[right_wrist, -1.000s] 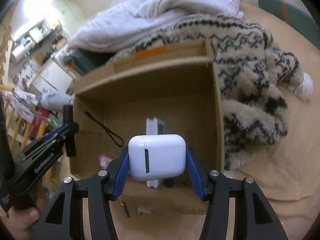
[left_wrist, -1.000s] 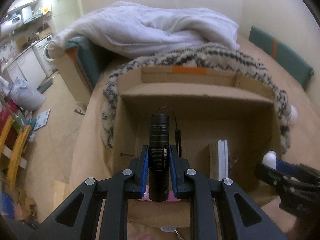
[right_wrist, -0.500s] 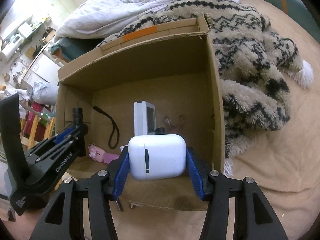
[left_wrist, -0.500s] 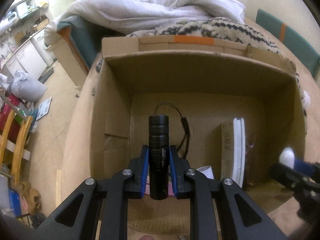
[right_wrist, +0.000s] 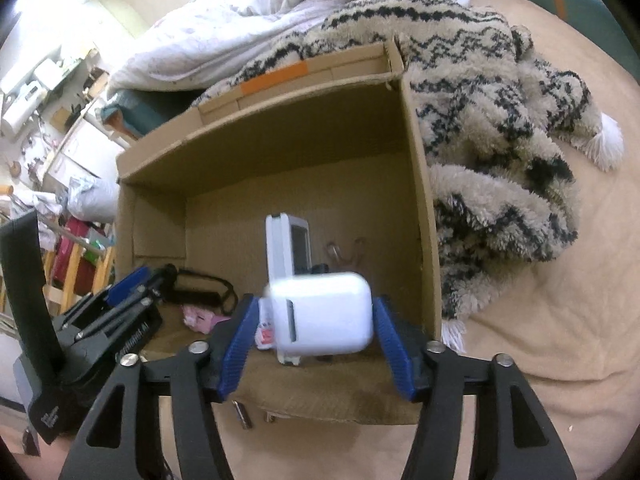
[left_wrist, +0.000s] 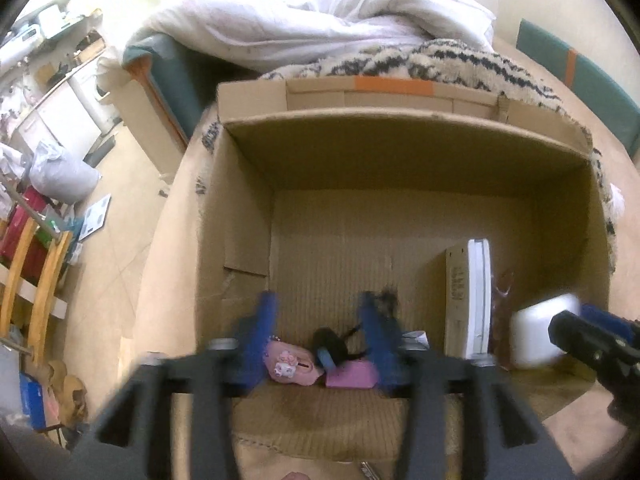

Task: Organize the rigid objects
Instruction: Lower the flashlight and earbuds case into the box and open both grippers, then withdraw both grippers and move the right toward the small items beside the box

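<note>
The black flashlight point(left_wrist: 331, 343) lies low in the near part of the cardboard box point(left_wrist: 400, 148), seen end-on and blurred between the blue pads of the left gripper point(left_wrist: 320, 320). Those jaws are opening, and the pads stand clear of the flashlight on both sides, so it is loose in the gap. Its black wrist cord point(right_wrist: 208, 286) loops across the box floor beside it. Just under and beside the flashlight sit a pink toy-like piece point(left_wrist: 290, 366) and a flat purple piece point(left_wrist: 352, 376), both on the floor of the box.

The white earbud case point(right_wrist: 324, 314) is between the pads of the right gripper point(right_wrist: 316, 344), over the near right part of the box. These jaws are opening too; a gap shows on each side of the case, which is smeared by motion, so it is probably already free of the pads, though the blur makes that hard to be sure of. Behind it a white device with a small screen point(right_wrist: 288, 248) stands upright on edge against the box floor, and a clear wrapper-like thing point(right_wrist: 348, 252) lies near the right wall.

The box sits on a tan bedcover point(right_wrist: 540, 360). A shaggy cream and black patterned blanket point(right_wrist: 492, 128) lies against the box's far and right sides, and a white duvet point(left_wrist: 312, 20) is heaped beyond it.
</note>
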### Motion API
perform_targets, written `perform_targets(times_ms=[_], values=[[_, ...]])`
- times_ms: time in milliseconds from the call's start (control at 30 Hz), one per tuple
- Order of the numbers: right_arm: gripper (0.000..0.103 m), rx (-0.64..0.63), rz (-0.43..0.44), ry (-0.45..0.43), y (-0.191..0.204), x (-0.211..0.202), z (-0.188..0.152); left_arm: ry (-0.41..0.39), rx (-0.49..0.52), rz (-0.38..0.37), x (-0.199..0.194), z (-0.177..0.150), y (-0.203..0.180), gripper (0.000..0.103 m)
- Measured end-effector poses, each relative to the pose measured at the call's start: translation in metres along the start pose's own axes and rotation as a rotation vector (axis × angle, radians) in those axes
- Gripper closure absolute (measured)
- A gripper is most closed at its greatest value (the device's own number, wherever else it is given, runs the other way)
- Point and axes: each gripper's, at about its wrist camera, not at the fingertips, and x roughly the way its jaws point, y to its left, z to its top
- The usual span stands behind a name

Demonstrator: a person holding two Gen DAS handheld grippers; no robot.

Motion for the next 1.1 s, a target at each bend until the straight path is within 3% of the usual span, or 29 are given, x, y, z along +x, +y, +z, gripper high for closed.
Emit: perform_targets(times_ms=[33,200,300,1100], values=[[0.035,0.001,0.012,-0.013,0.000,-0.003,0.001,-0.008,-0.006,0.002,-0.003,0.000,0.001,0.033],[0.014,-0.006,0.024,-0.069,0.004,-0.015,0.003,-0.033,-0.036,0.004,-0.015,0.001,0.008,0.021],[0.008,-0.004,0.018,-0.106,0.005,-0.021,0.003,-0.061,-0.065,0.001,-0.024,0.002,0.015,0.017],[0.008,-0.002,-0.002,-0.135,0.005,-0.043,-0.018,-0.119,-0.101,0.030,-0.070,-0.012,0.064,0.015]])
